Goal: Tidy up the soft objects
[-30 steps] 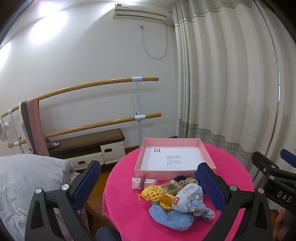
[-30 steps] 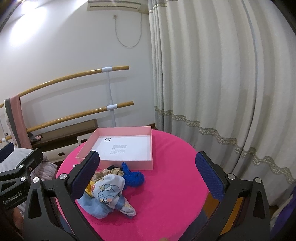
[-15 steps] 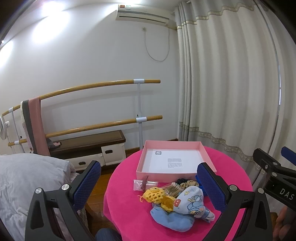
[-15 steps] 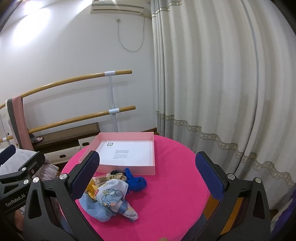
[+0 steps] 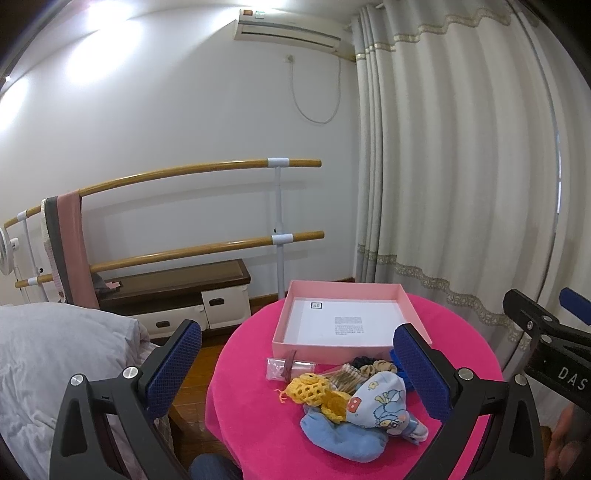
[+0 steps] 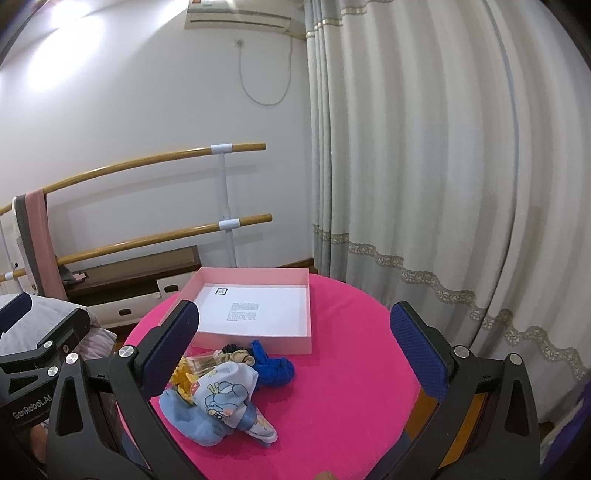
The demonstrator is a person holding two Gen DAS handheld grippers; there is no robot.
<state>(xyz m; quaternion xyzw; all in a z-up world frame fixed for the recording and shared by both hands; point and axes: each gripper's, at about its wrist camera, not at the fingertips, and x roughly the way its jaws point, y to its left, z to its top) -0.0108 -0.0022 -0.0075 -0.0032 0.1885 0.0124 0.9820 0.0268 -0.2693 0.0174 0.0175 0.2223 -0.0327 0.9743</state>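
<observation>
Beside pink box (image 5: 343, 343), heaped soft items (image 5: 354, 402) on round table (image 6: 351, 387).

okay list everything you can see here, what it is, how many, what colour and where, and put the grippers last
Table: one, round, bright pink cloth, centre.
Box: one, pink walls, white floor, empty, far side of the table.
Cartoon-print cloth: one, white and pale blue, top of the pile in front of the box.
Blue cloth: one, light blue, under the print cloth.
Crochet piece: one, yellow, left of the pile.
Knit piece: one, royal blue, right of the pile.
Scrunchies: apparently two, dark and tan, against the box.
Clear packet: one, left of the pile.
Barre rails: two, wooden, back wall.
Curtain: cream, right.
Air conditioner: one, white, high.
Left claw: open, above the table.
Right claw: open, above the table.
</observation>
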